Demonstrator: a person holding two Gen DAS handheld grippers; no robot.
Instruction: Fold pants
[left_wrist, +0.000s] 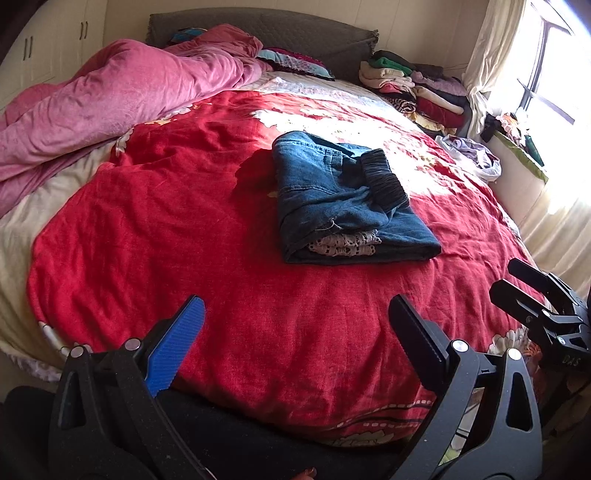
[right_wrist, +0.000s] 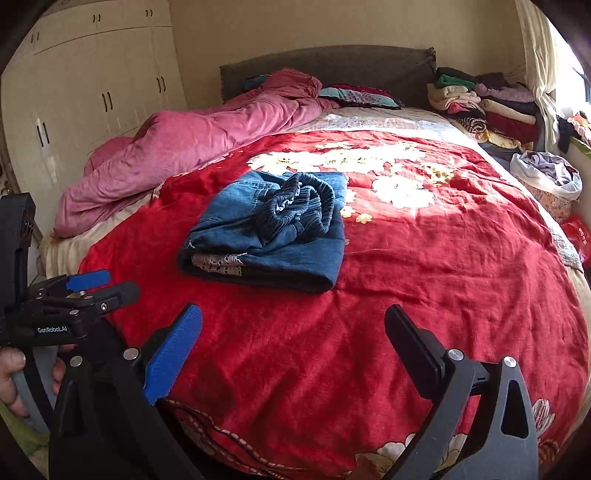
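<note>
The blue denim pants (left_wrist: 347, 199) lie folded into a compact bundle in the middle of the red floral bedspread (left_wrist: 184, 236). Their black elastic waistband sits bunched on top and a lace hem shows at the near edge. In the right wrist view the pants (right_wrist: 266, 236) lie ahead and slightly left. My left gripper (left_wrist: 295, 301) is open and empty, hovering over the bed's near edge, well short of the pants. My right gripper (right_wrist: 293, 310) is open and empty too, likewise short of them. Each shows in the other's view: right gripper (left_wrist: 502, 277), left gripper (right_wrist: 122, 282).
A crumpled pink duvet (left_wrist: 122, 99) fills the bed's far left. Stacked folded clothes (left_wrist: 417, 88) sit at the far right corner by the headboard (right_wrist: 332, 70). A bag of clothes (right_wrist: 546, 177) stands beside the bed on the right. Wardrobe doors (right_wrist: 92, 85) line the left wall. A hand (right_wrist: 11, 373) holds the left gripper's handle.
</note>
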